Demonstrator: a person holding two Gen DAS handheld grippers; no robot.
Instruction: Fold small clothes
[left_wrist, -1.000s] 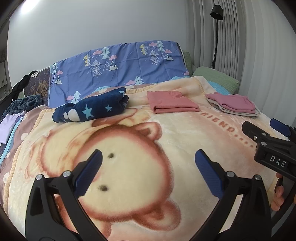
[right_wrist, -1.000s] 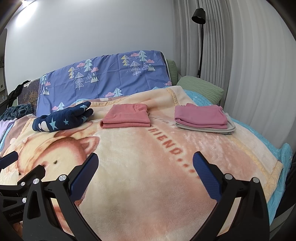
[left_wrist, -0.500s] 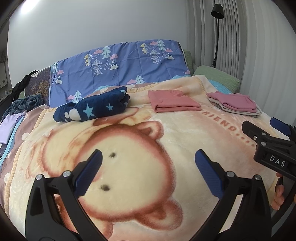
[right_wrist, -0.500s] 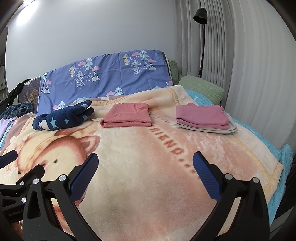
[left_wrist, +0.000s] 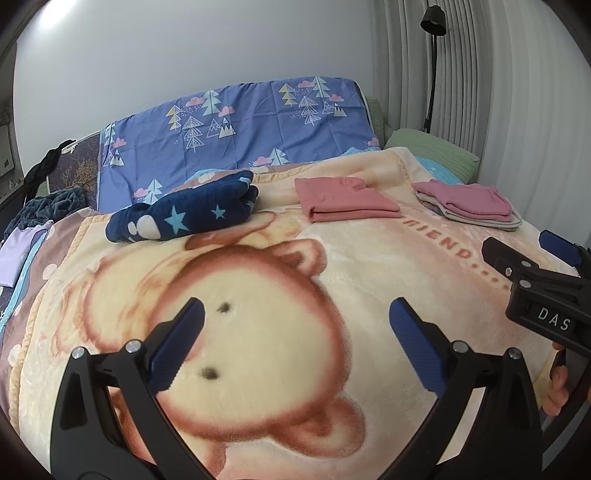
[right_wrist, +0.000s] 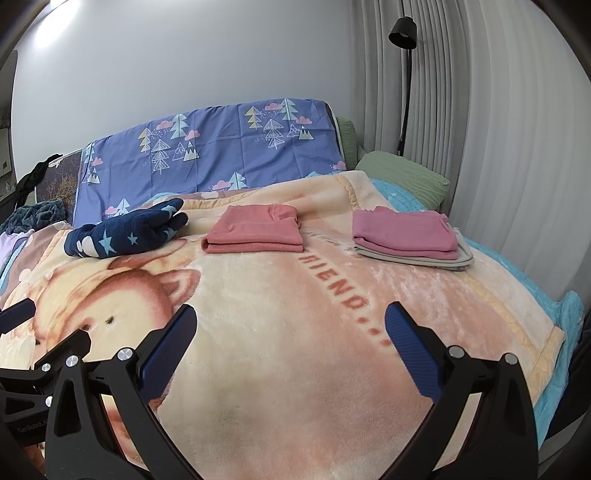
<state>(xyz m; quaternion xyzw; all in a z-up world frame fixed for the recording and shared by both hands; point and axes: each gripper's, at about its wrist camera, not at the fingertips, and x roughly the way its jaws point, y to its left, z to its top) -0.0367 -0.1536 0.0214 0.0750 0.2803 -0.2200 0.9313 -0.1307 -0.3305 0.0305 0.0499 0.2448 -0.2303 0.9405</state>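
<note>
Both the left gripper and right gripper hang spread apart, empty, over the near blanket. Far across the bed lie a navy bundle, salmon fold and pink stack.

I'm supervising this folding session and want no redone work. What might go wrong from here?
The navy star garment looks loosely bunched, so a grab by the open left gripper may catch only one layer. The folded salmon piece lies close beside it and could be nudged open. The plush bear blanket may get pinched along with thin fabric by the open right gripper.
</note>
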